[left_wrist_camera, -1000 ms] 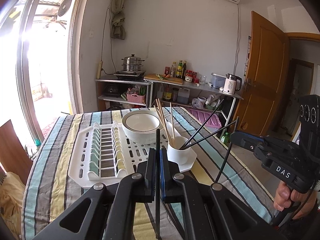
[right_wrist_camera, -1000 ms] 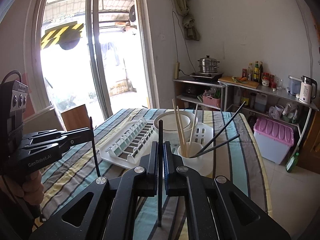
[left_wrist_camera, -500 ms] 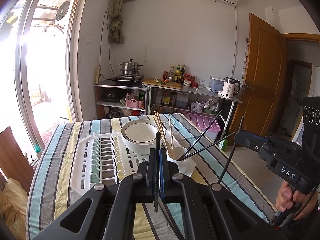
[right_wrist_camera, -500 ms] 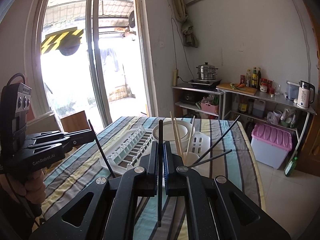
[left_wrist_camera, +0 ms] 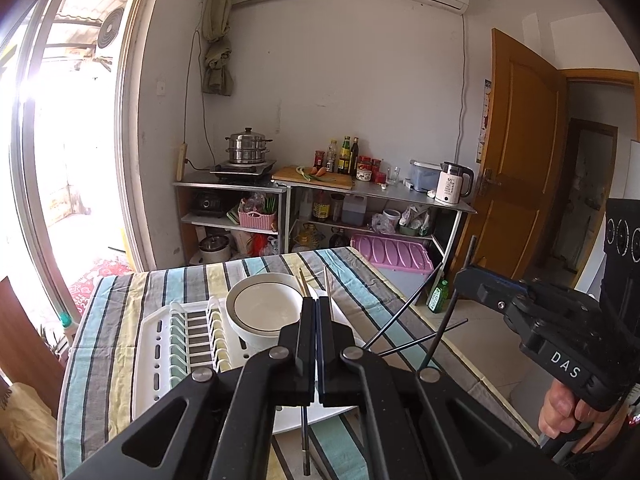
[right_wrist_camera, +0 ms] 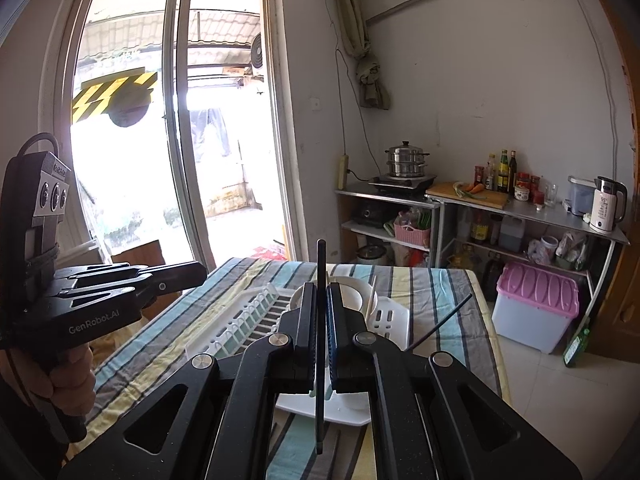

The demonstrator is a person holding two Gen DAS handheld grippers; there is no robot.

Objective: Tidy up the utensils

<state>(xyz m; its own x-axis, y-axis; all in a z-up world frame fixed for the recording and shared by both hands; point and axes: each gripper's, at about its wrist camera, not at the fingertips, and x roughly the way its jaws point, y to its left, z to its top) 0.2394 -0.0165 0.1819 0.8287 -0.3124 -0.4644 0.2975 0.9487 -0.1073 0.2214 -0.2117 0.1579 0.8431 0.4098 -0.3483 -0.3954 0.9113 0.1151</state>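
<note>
My left gripper (left_wrist_camera: 315,305) is shut on a black chopstick (left_wrist_camera: 305,440) that hangs down below its jaws. My right gripper (right_wrist_camera: 321,292) is shut on another black chopstick (right_wrist_camera: 320,264), held upright; it also shows in the left wrist view (left_wrist_camera: 460,284) at the right. Both are raised above the table. A white dish rack (left_wrist_camera: 176,344) holds a white bowl (left_wrist_camera: 262,312). The white utensil cup is hidden behind my left fingers; wooden chopsticks (left_wrist_camera: 303,282) and black chopsticks (left_wrist_camera: 404,312) stick out of it.
The rack stands on a striped tablecloth (left_wrist_camera: 116,292). Behind the table are metal shelves (left_wrist_camera: 320,208) with a steamer pot, bottles and a kettle. A pink-lidded bin (right_wrist_camera: 536,308) sits on the floor at the right. A glass sliding door (right_wrist_camera: 160,140) is at the left.
Both grippers have risen and pulled back from the cup, each still holding its black chopstick. The rack and cup now sit lower in both views.
</note>
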